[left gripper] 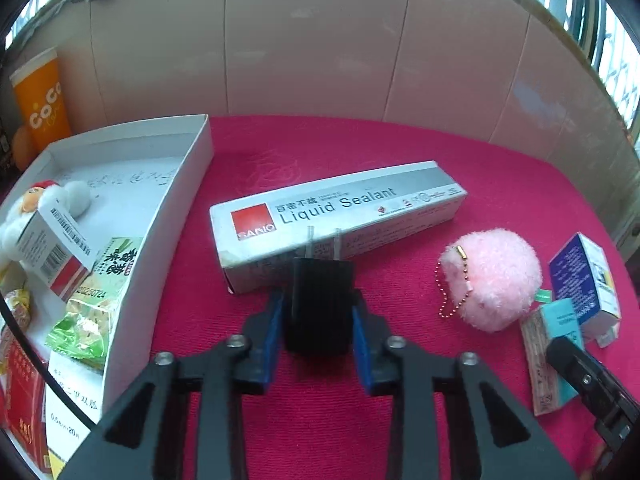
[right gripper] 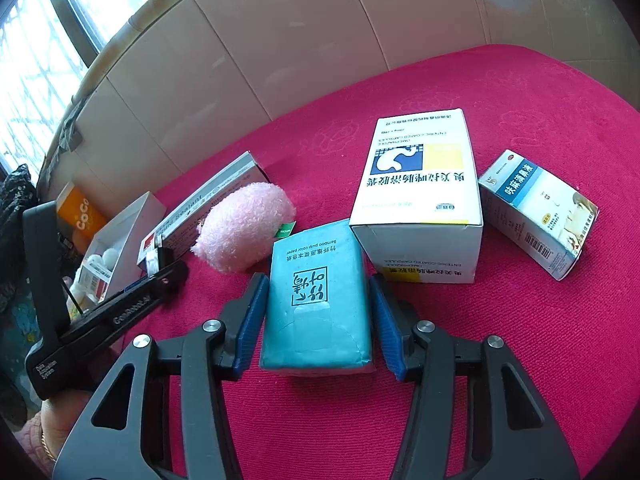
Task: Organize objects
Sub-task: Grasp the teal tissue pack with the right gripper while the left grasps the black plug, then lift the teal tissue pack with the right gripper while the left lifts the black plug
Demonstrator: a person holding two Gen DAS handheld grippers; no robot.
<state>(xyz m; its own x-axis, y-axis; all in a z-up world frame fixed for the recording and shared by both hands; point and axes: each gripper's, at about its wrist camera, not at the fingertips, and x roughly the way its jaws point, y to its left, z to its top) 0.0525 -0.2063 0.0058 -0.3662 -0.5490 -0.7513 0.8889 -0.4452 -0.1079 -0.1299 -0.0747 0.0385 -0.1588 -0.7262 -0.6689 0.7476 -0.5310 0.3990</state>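
Jaws of left gripper (left gripper: 318, 304) clamped on black plug adapter (left gripper: 319, 304), prongs pointed away; white tray (left gripper: 160, 216) lies left. Right gripper (right gripper: 316, 312) jaws straddle teal tissue pack (right gripper: 316, 300), contact not discernible.

Red packet (left gripper: 24, 408) cut off (left edge), print illegible.

Both grippers: black plastic linkage arms, silver screw heads, blue ribbed pads (right gripper: 251, 320). Left gripper (right gripper: 160, 258) body has white lettering, a boxy black handle. Below that handle, pink knit sleeve (right gripper: 36, 436), thin gold bracelet (right gripper: 48, 446).
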